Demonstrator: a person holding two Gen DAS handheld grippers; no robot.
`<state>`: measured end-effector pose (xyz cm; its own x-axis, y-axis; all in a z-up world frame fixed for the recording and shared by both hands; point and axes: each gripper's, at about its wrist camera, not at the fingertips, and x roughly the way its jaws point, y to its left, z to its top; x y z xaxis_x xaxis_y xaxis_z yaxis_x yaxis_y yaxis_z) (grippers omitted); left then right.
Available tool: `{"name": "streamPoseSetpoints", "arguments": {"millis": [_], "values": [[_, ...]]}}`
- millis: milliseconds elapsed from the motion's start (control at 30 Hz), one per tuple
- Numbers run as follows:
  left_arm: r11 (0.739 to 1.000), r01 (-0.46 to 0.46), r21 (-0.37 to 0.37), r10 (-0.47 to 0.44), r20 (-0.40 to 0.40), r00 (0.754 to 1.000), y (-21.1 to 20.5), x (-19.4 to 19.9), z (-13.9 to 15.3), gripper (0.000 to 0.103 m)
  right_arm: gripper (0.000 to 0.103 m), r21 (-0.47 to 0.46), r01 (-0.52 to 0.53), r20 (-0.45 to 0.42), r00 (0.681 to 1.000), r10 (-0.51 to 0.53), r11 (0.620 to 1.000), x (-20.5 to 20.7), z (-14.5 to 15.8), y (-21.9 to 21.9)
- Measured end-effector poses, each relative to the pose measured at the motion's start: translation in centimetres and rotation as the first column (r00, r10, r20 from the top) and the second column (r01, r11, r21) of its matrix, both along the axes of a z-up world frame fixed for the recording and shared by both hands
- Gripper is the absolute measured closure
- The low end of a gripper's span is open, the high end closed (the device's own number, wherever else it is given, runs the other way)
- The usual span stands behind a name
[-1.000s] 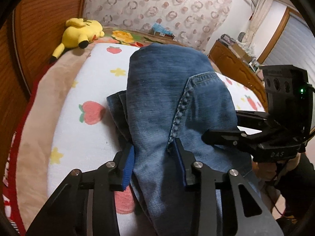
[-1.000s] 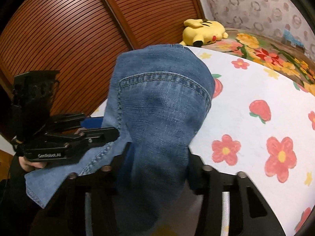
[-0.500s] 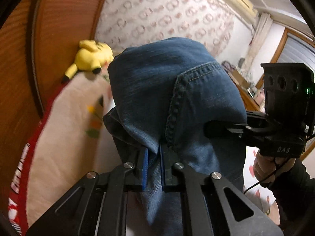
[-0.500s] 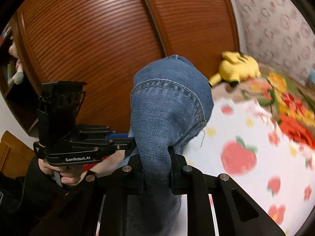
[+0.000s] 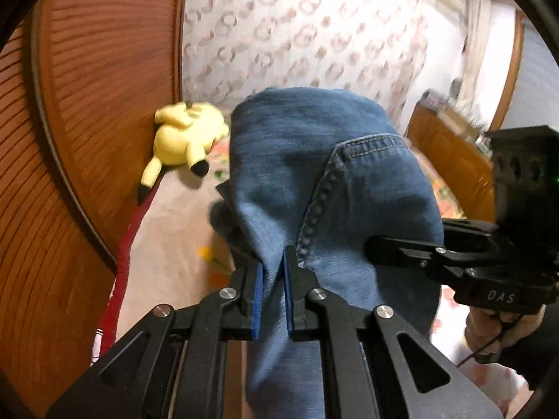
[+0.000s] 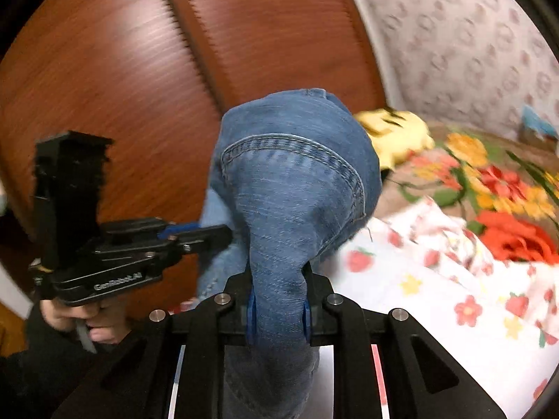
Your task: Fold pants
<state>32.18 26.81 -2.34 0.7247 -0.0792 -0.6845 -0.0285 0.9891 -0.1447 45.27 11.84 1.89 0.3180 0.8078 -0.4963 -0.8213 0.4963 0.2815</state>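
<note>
Above the bed (image 6: 436,317), both tongs, left (image 5: 271,291) and right (image 6: 277,305), pinch lifted jeans (image 5: 314,181), right loosening slightly; next, carry the fold over evenly.

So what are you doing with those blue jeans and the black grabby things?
A person is folding the jeans over a bed. Each hand holds a gripper: the left gripper pinches a fold of denim, and the right gripper has a thicker bunch between its pads. A yellow plush toy lies against the wooden wall.

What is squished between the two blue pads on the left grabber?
A fold of the blue jeans, pinched by the left gripper; the left wrist view shows it.
</note>
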Motion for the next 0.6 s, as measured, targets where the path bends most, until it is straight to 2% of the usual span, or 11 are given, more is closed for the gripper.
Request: {"name": "streamPoseSetpoints", "arguments": {"millis": [100, 167, 233, 267, 333, 433, 500, 567, 600], "values": [[0.999, 0.004, 0.038, -0.003, -0.047, 0.999, -0.5, 2.5, -2.1, 0.092, 0.076, -0.062, 0.062, -0.031, 0.998, -0.063, 0.996, 2.6, -2.8, 0.5], [0.999, 0.004, 0.037, -0.002, -0.062, 0.998, -0.7, 3.6, -2.6, 0.091, 0.072, -0.086, 0.085, -0.054, 0.994, -0.09, 0.993, 3.6, -4.0, 0.5], [0.999, -0.001, 0.039, 0.004, -0.068, 0.998, -0.5, 4.0, -2.8, 0.09, 0.061, -0.108, 0.102, -0.078, 0.991, -0.111, 0.989, 4.4, -4.6, 0.6], [0.999, -0.003, 0.042, 0.006, -0.07, 0.998, -0.4, 4.1, -2.7, 0.09, 0.059, -0.127, 0.114, -0.073, 0.99, -0.124, 0.985, 4.7, -4.6, 1.1], [0.998, -0.014, 0.055, 0.018, -0.065, 0.998, -0.5, 4.2, -2.2, 0.084, 0.053, -0.169, 0.139, -0.056, 0.987, -0.15, 0.976, 5.4, -4.6, 1.6], [0.998, -0.019, 0.056, 0.021, -0.035, 0.999, -0.4, 3.0, -1.3, 0.07, 0.051, -0.213, 0.186, -0.031, 0.98, -0.197, 0.959, 5.3, -3.6, 1.7], [0.998, -0.022, 0.056, 0.022, -0.01, 1.0, -0.7, 2.0, -0.5, 0.053, 0.051, -0.221, 0.205, -0.001, 0.978, -0.211, 0.953, 5.0, -2.6, 2.5], [0.998, -0.015, 0.066, 0.014, 0.017, 1.0, -1.2, 1.2, 0.0, 0.053, 0.051, -0.216, 0.217, 0.023, 0.976, -0.217, 0.952, 4.5, -1.9, 1.7], [0.997, -0.012, 0.071, 0.01, 0.024, 1.0, -1.6, 0.7, 0.2, 0.049, 0.051, -0.212, 0.222, 0.032, 0.975, -0.22, 0.952, 3.4, -1.4, 1.1]]}}
